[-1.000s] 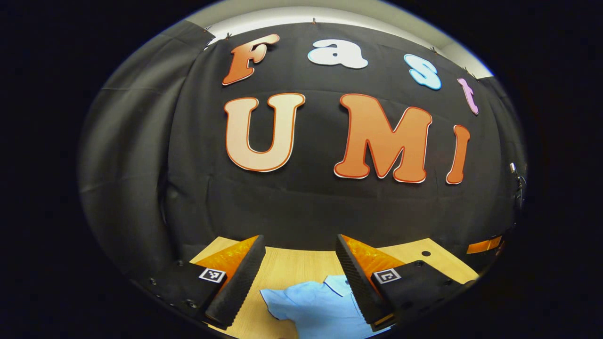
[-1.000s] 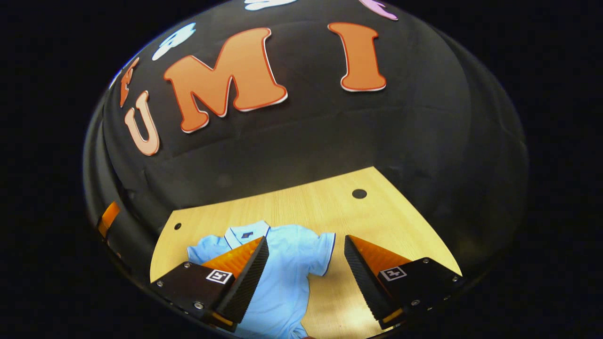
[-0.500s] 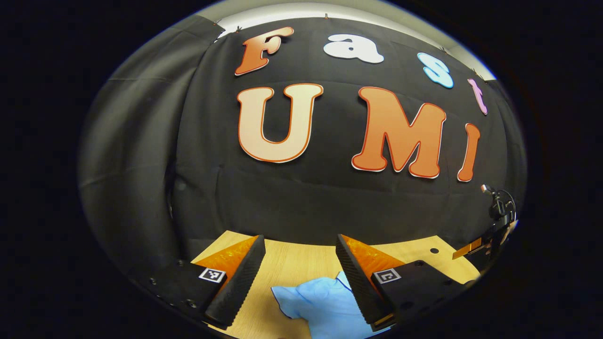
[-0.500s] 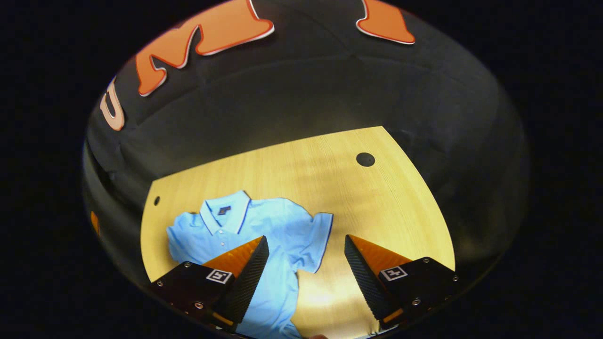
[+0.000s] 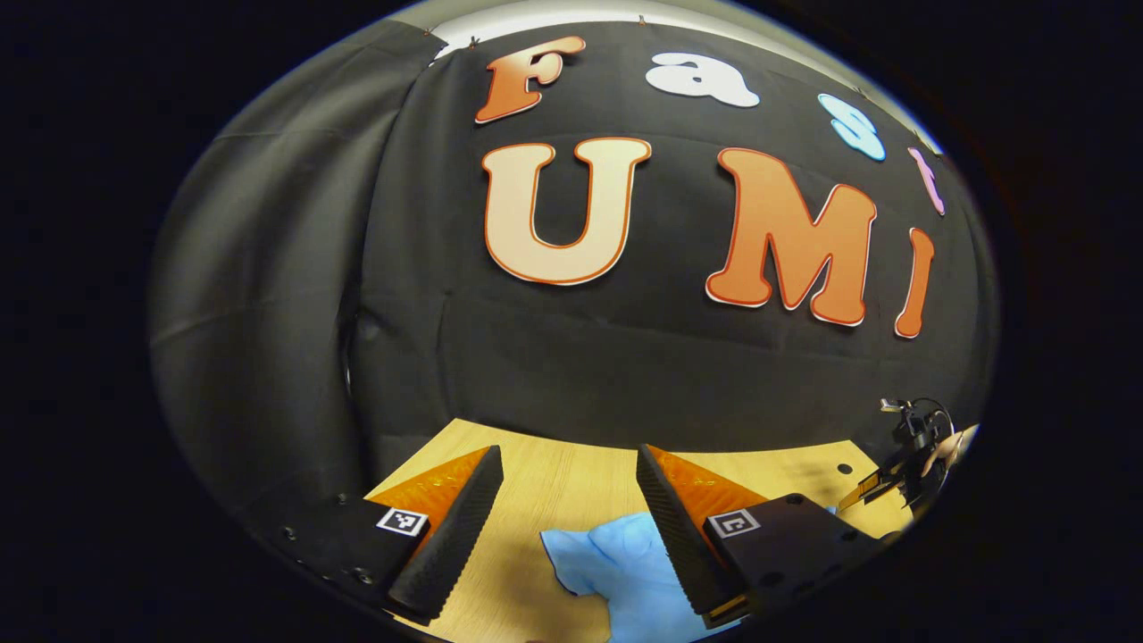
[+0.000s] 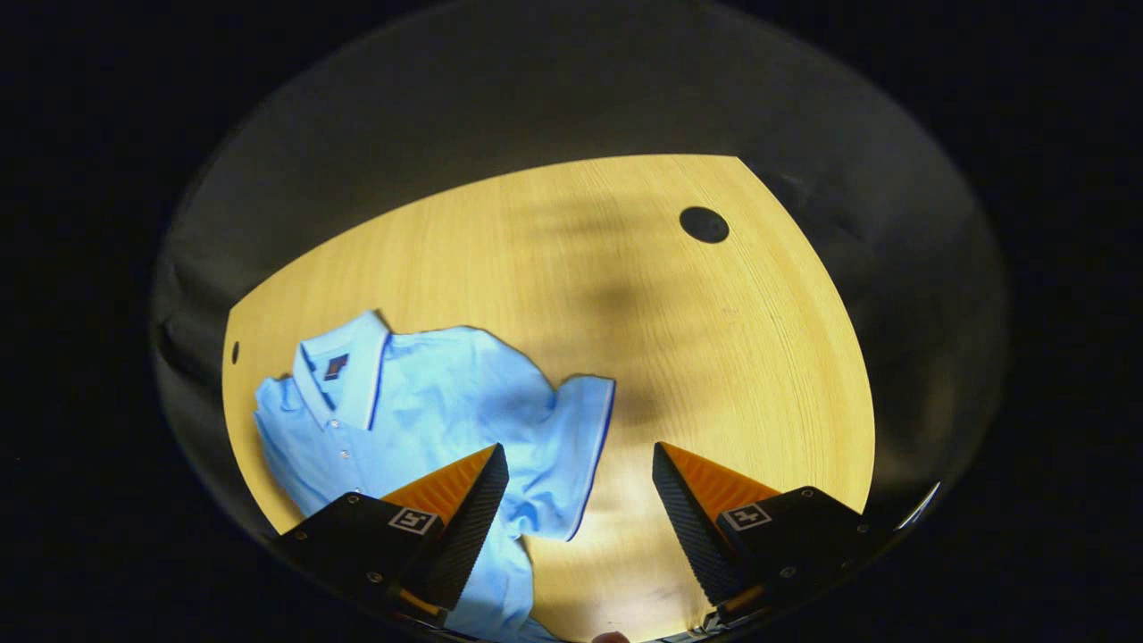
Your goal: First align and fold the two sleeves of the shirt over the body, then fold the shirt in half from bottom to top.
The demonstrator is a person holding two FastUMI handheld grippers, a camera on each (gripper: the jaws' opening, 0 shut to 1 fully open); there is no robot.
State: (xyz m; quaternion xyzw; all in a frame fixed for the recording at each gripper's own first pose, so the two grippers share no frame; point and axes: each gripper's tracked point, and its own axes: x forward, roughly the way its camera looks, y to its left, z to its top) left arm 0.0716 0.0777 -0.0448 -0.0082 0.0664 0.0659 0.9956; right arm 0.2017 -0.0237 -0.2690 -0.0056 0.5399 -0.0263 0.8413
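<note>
A light blue polo shirt (image 6: 429, 402) lies flat on the wooden table (image 6: 625, 295), collar toward the far left, its right sleeve (image 6: 571, 446) spread out. My right gripper (image 6: 580, 469) hovers above that sleeve, open, with the sleeve's edge between its fingers and nothing held. In the left gripper view the shirt's other sleeve (image 5: 607, 558) shows as a blue lump low on the table (image 5: 554, 473). My left gripper (image 5: 570, 469) is open above it and holds nothing. The other gripper (image 5: 906, 446), with the hand holding it, shows at the far right edge of that view.
The table has a round dark hole (image 6: 704, 223) at its far right and a smaller one (image 6: 235, 352) at its far left. Black cloth walls close in the back and sides. Bare wood stretches right of the shirt.
The right gripper has tilted down toward the table, so shirt and tabletop now show much more fully. The left gripper has swung left, and the sleeve sits more to the right between its fingers.
</note>
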